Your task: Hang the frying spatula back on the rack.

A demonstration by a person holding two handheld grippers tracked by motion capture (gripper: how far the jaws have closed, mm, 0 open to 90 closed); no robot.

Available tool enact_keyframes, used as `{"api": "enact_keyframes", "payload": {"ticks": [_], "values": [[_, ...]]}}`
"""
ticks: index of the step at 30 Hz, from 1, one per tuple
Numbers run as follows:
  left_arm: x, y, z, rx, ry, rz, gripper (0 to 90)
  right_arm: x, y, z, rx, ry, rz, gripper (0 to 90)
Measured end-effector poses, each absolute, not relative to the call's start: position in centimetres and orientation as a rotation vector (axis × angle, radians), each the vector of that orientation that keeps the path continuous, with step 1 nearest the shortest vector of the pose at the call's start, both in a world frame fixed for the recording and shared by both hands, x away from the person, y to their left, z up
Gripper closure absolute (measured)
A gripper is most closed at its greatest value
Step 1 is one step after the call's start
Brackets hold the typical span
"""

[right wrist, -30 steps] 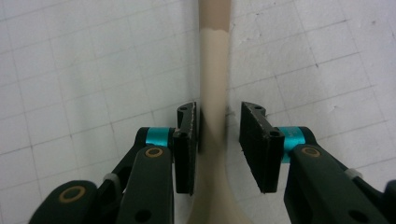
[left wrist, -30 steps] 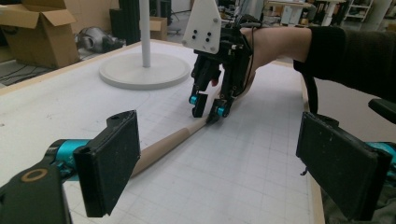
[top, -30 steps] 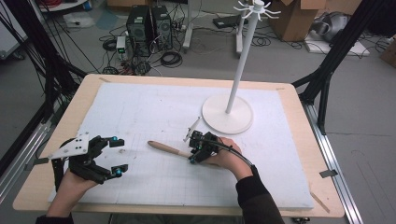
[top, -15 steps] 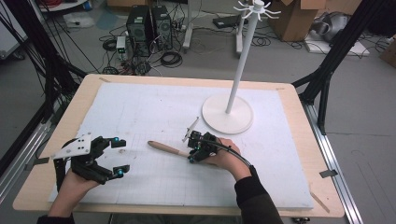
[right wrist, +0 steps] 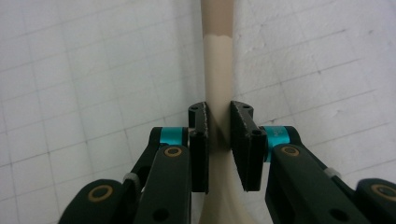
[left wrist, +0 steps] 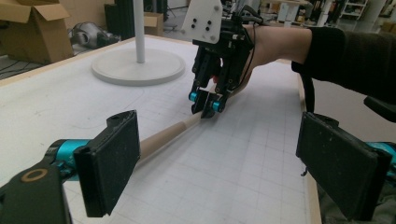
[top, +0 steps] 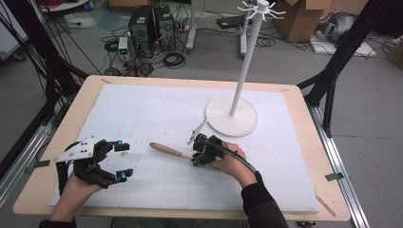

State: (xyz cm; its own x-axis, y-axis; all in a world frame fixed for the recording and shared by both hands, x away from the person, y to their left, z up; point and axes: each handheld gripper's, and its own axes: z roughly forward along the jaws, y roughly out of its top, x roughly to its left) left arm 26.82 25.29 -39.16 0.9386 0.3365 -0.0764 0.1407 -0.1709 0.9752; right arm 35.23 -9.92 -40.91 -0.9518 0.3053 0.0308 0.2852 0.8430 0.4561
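Note:
A utensil with a wooden handle (top: pixel 166 150) and a cream shaft lies flat on the white mat (top: pixel 142 114), just in front of the middle. My right gripper (top: pixel 197 159) is shut on it. In the right gripper view both jaws of that gripper (right wrist: pixel 218 135) press the cream shaft (right wrist: pixel 217 70) from either side. My left gripper (top: pixel 124 161) hovers open near the front left of the mat, holding nothing. Its own view looks between its wide-apart jaws (left wrist: pixel 226 163) at the utensil (left wrist: pixel 163 137) and the right gripper (left wrist: pixel 205 105) gripping it.
A white stand with a round base (top: pixel 231 116) and a tall pole (top: pixel 247 61) topped with hooks rises at the back right of the mat. The wooden table edge (top: pixel 304 142) frames the mat. Cables and boxes lie on the floor beyond.

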Motion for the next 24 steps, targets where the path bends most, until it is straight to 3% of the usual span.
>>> {"api": "enact_keyframes", "payload": {"ticks": [8,24], "values": [[26.8,23.3,-39.1,1.741,0.377,0.145,14.3,33.8,-10.8,-38.7,0.489,2.825,0.862,78.3],[26.6,19.9,-37.7,1.641,0.475,0.199,14.4,30.2,-12.3,-35.1,0.459,2.432,1.181,78.2]]}}
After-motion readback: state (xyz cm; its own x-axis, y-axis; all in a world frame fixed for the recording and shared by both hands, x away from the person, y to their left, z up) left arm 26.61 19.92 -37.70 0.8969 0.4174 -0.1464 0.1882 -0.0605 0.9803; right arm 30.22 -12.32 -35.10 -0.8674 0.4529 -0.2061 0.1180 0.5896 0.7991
